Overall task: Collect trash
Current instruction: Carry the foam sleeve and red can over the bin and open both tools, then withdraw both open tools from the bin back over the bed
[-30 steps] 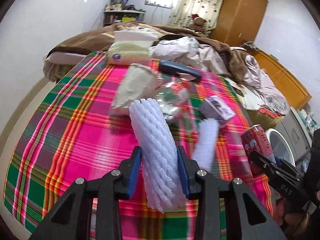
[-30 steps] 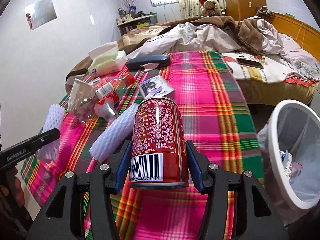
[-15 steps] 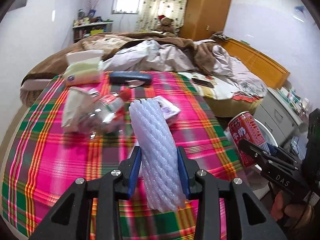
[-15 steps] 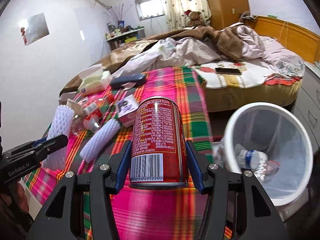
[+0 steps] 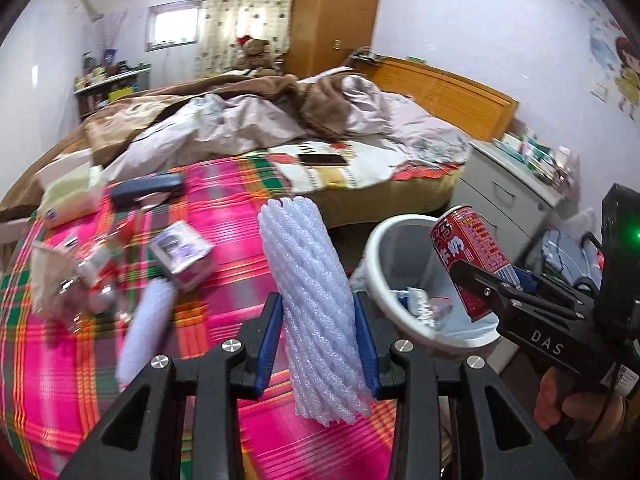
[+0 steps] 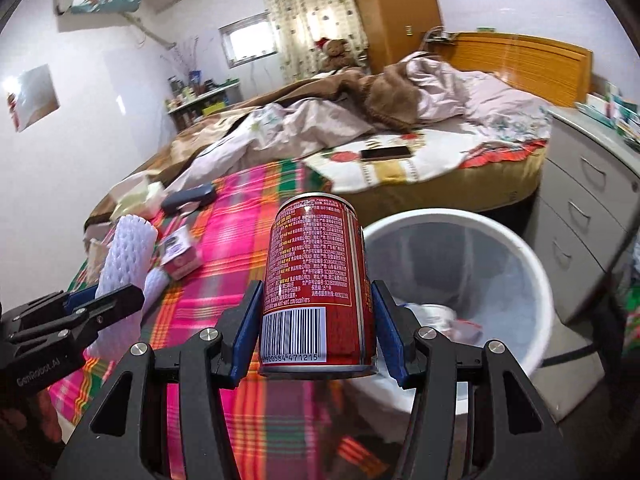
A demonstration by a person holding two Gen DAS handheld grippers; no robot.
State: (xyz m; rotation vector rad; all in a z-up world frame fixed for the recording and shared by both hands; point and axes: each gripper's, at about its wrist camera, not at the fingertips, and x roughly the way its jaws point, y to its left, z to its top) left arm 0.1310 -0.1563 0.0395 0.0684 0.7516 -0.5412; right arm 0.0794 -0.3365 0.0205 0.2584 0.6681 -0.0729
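My left gripper point(image 5: 318, 340) is shut on a white foam net sleeve point(image 5: 310, 296), held upright over the plaid cloth's right edge. My right gripper point(image 6: 316, 332) is shut on a red drink can point(image 6: 316, 276), upright, just left of the white trash bin point(image 6: 516, 248). In the left wrist view the can point(image 5: 472, 256) hangs over the bin's rim point(image 5: 380, 276). Crumpled trash lies inside the bin. A second foam sleeve point(image 5: 146, 332), a small carton point(image 5: 182, 254) and crumpled clear wrappers point(image 5: 68, 280) lie on the cloth.
A tissue pack point(image 5: 68, 196) and a dark case point(image 5: 148, 190) sit at the cloth's far side. Behind is an unmade bed point(image 6: 360, 128) with a phone point(image 6: 386, 153). A grey drawer unit point(image 6: 588, 216) stands right of the bin.
Both grippers have swung right, away from the table's middle toward the bin, still holding the sleeve and the can. The bin now fills the right wrist view.
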